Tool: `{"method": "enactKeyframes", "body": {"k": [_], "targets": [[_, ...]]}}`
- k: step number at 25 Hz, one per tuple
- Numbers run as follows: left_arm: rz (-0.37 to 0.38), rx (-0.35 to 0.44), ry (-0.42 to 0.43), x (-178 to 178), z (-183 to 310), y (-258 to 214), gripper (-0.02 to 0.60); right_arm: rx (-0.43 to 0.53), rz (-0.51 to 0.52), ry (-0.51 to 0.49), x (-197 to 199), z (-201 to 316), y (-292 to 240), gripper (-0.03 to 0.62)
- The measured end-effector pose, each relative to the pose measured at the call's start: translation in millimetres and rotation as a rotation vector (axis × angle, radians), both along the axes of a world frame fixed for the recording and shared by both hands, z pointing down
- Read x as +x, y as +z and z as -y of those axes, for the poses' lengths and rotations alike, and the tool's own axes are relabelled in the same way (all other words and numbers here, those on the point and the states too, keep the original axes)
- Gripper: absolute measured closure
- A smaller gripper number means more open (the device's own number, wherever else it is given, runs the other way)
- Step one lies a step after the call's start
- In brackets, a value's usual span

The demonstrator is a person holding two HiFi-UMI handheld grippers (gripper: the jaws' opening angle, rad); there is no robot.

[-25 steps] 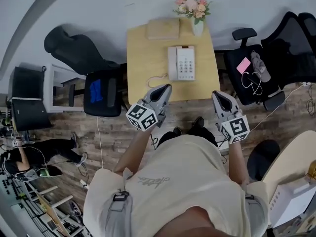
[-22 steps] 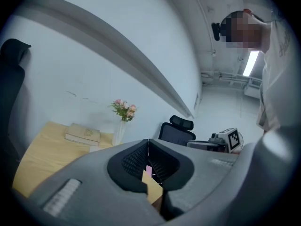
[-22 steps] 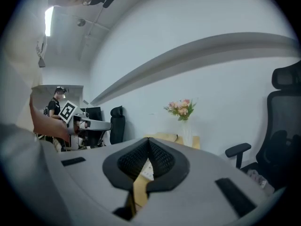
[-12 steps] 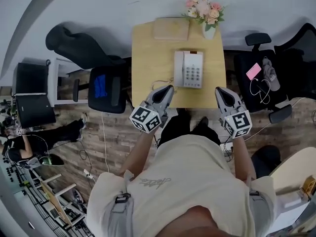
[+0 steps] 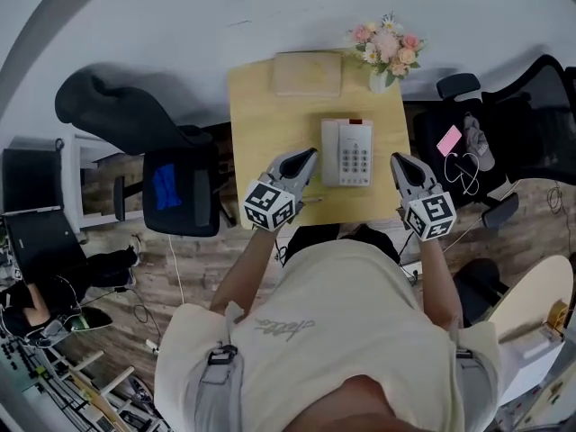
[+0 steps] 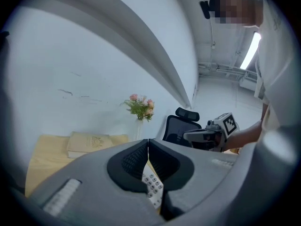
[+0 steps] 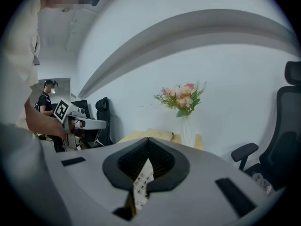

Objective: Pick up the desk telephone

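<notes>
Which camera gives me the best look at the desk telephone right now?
Head view: the whole desk telephone lies flat on the wooden table, handset and keypad visible. The left and right gripper views each show only a sliver of keypad.

Cream T-shirt point(image 5: 335, 327); grey left gripper point(image 5: 308, 155), right gripper point(image 5: 397, 159)

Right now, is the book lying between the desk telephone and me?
No, the book lies on the far side of the desk telephone.
</notes>
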State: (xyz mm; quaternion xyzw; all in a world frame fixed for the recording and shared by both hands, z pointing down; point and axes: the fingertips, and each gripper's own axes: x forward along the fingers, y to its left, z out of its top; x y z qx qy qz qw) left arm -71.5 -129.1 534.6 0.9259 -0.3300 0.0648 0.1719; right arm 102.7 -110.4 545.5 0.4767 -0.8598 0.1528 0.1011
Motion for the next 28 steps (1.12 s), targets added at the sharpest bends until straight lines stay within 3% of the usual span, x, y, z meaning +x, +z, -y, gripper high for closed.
{"method": "enactKeyframes", "body": {"k": [4, 11, 14, 18, 22, 25, 28], "targets": [[-0.008, -0.048, 0.053, -7, 24, 22, 0.565, -0.042, -0.004, 0.028, -9, 19, 15, 0.595], [-0.08, -0.249, 0.081, -2, 38, 74, 0.563, -0.184, 0.046, 0.022, -17, 40, 64, 0.594], [-0.086, -0.32, 0.061, -1, 40, 92, 0.554, -0.216, 0.066, 0.011, -17, 47, 79, 0.549], [-0.122, -0.452, 0.021, 1, 42, 116, 0.409, -0.312, 0.119, 0.038, -5, 56, 108, 0.505], [-0.187, -0.624, 0.014, 5, 44, 147, 0.321, -0.482, 0.214, 0.047, 2, 61, 150, 0.488], [-0.224, -0.733, 0.005, 7, 46, 170, 0.298, -0.621, 0.329, 0.035, 3, 64, 177, 0.478], [-0.227, -0.811, 0.019, 16, 50, 188, 0.277, -0.727, 0.342, -0.017, 1, 67, 199, 0.434]]}}
